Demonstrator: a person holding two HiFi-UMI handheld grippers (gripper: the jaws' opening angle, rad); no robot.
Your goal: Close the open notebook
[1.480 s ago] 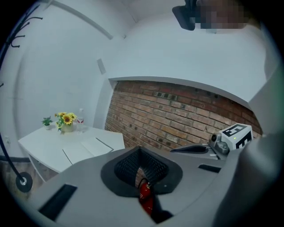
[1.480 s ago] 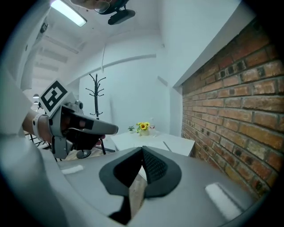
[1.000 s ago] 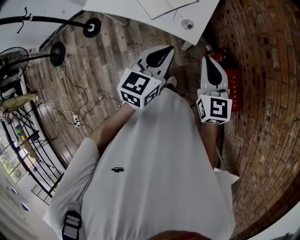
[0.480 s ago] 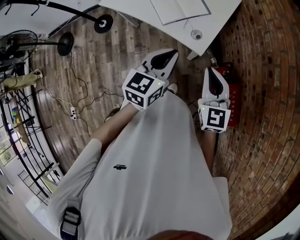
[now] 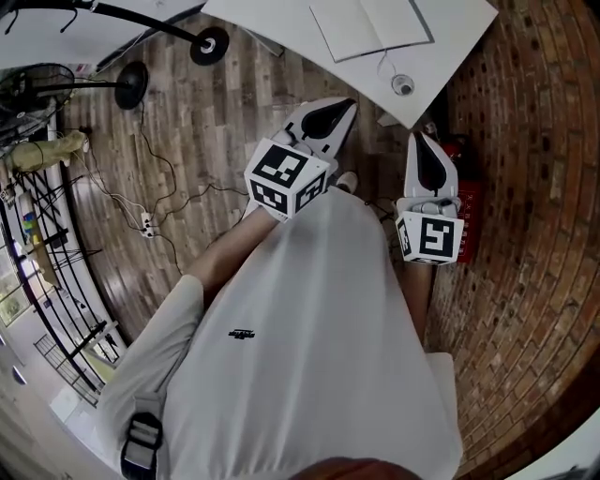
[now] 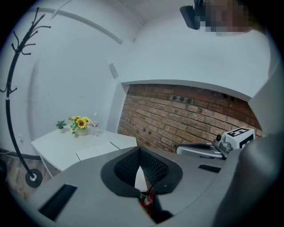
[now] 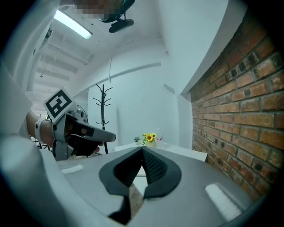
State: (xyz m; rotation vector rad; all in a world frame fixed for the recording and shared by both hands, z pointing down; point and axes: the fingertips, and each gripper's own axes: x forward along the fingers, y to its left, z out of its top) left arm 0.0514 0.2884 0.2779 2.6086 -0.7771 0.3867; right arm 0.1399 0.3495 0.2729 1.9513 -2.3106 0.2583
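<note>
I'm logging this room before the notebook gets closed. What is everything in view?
Table: one, white, beside the brick wall.
Notebook: one, white pages, open on the table.
Sunflowers: one pot, yellow, on the table's far end.
Coat stand: one, black, left of the table.
Fire extinguisher: one, red, against the wall.
Power strip: one, white, on the wooden floor.
Shirt: one, white, on the person.
Left gripper: one, grey, jaws shut, empty.
Right gripper: one, grey, jaws shut, empty.
</note>
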